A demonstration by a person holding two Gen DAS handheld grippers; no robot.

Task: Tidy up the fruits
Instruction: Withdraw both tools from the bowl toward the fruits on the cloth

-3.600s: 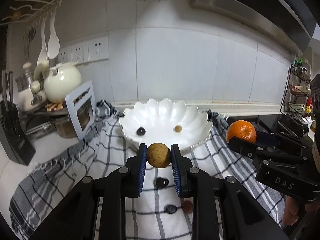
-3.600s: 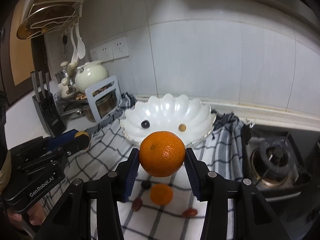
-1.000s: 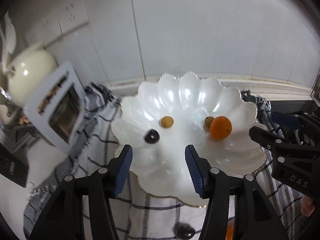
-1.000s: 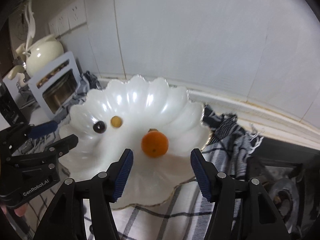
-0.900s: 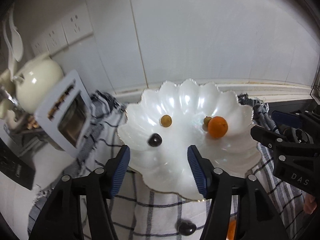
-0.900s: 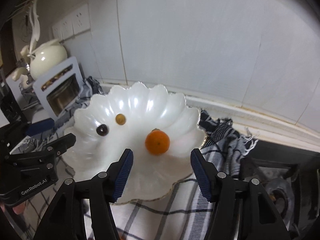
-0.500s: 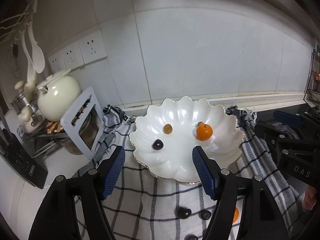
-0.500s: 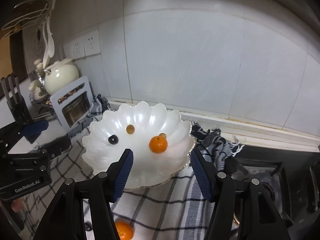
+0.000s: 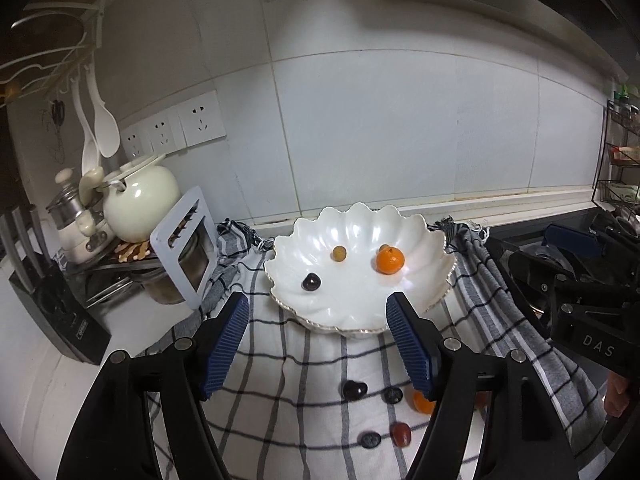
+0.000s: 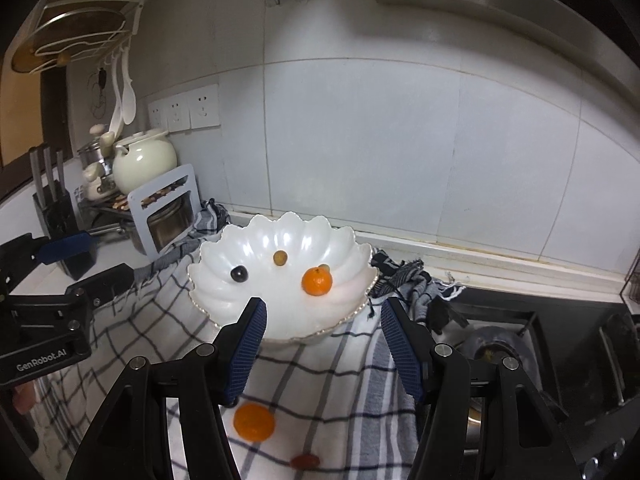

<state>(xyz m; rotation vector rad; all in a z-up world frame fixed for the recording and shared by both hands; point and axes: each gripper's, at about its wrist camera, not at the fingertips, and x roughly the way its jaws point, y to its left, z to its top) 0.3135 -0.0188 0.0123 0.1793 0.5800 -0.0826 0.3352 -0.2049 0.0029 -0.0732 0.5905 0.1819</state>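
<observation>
A white scalloped bowl [image 9: 352, 312] [image 10: 280, 320] sits on a checked cloth. It holds a tangerine [image 9: 390, 261] [image 10: 317, 281], a dark cherry [image 9: 311, 281] [image 10: 239, 274] and two small brown longans [image 9: 339, 254] [image 10: 279, 257]. My left gripper [image 9: 318, 346] is open and empty, held back from the bowl above the cloth. My right gripper [image 10: 322, 346] is open and empty too. On the cloth lie another tangerine [image 10: 254, 421] [image 9: 422, 402], dark cherries [image 9: 354, 389] and a red fruit [image 9: 401, 429] [image 10: 305, 461].
A cream teapot [image 9: 138, 200], a white rack [image 9: 186, 246] and a knife block [image 10: 54, 208] stand at the left. A gas hob [image 10: 500, 352] lies right of the cloth. The tiled wall is behind the bowl.
Both grippers let go of their fruit into the bowl and have pulled back and up from it. Fruit on the cloth has come into view.
</observation>
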